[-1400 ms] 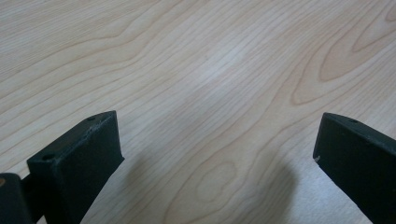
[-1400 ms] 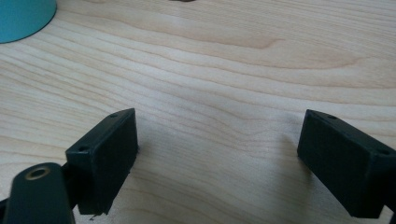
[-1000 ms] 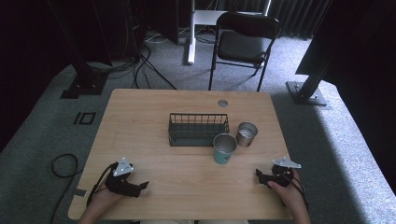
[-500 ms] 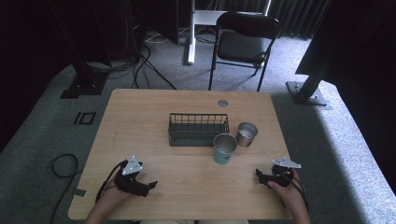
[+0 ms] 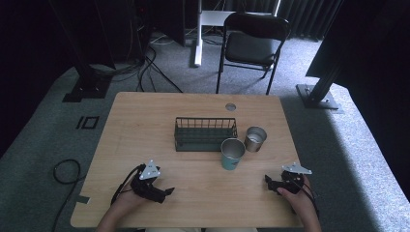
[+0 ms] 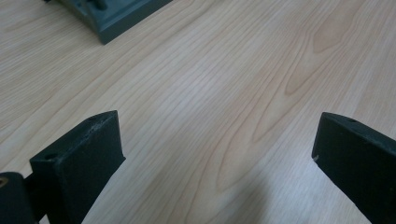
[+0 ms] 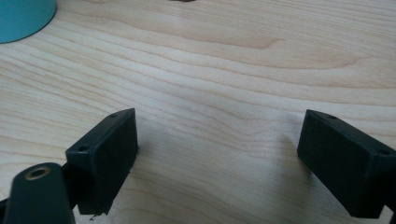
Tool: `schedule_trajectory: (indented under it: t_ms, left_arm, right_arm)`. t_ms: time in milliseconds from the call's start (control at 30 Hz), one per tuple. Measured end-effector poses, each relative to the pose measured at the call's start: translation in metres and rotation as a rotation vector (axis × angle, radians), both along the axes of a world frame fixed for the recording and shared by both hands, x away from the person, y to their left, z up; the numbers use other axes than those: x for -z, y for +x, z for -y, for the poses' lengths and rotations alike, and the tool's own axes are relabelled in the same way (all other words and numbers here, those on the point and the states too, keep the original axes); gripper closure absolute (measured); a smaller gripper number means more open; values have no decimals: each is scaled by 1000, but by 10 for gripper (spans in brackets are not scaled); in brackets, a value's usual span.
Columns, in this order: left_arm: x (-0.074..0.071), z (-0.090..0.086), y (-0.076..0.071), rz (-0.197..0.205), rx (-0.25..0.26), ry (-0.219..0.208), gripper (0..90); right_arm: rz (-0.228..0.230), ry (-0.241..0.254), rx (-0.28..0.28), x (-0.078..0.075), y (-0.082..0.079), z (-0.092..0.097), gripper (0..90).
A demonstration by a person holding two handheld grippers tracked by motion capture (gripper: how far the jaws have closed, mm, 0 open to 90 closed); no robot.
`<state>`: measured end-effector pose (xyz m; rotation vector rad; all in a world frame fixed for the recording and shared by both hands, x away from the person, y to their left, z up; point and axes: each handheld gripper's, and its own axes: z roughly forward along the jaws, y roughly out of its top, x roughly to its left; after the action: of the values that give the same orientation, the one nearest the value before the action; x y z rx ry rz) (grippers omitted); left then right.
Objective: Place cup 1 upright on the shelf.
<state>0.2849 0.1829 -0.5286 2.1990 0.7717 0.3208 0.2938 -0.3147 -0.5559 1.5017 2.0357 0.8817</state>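
**A:** Pale wood is what both pairs of jaws look at: the table (image 5: 145, 121) is bare under them. How should the reach go from here?

**B:** My guess is that the cups are the work. The wire rack (image 5: 205, 134) sits mid-table, and the teal cup (image 5: 232, 153) stands just in front of its right end, with the steel cup (image 5: 255, 139) just beside it, to the right and farther back. I'd bring the right gripper (image 5: 269, 181) in level, straddle the teal cup's wall low down and close gently so it doesn't tip.

**A:** And where is that cup relative to the jaws?

**B:** Well apart from them. In the right gripper view its teal base (image 7: 23, 16) peeks in at the upper left corner, ahead and left of the spread, empty jaws.

**A:** The left gripper (image 5: 166, 192)?

**B:** Also wide open, holding nothing, low over the near left of the table. Its own view catches a corner of the rack (image 6: 116, 16) far ahead.
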Motion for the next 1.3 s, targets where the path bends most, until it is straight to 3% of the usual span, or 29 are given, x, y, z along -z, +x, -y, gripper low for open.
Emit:
schedule_trajectory:
  t_ms: [400,600,1300]
  left_arm:
    - [0,20,9,-13,44,-28,24]
    - [-2,31,11,-5,67,-14,24]
    - [-11,64,21,24,119,-29,24]
  right_arm:
    - [0,0,0,0,0,0,118]
    - [0,0,0,0,0,0,118]
    - [0,1,1,0,0,0,118]
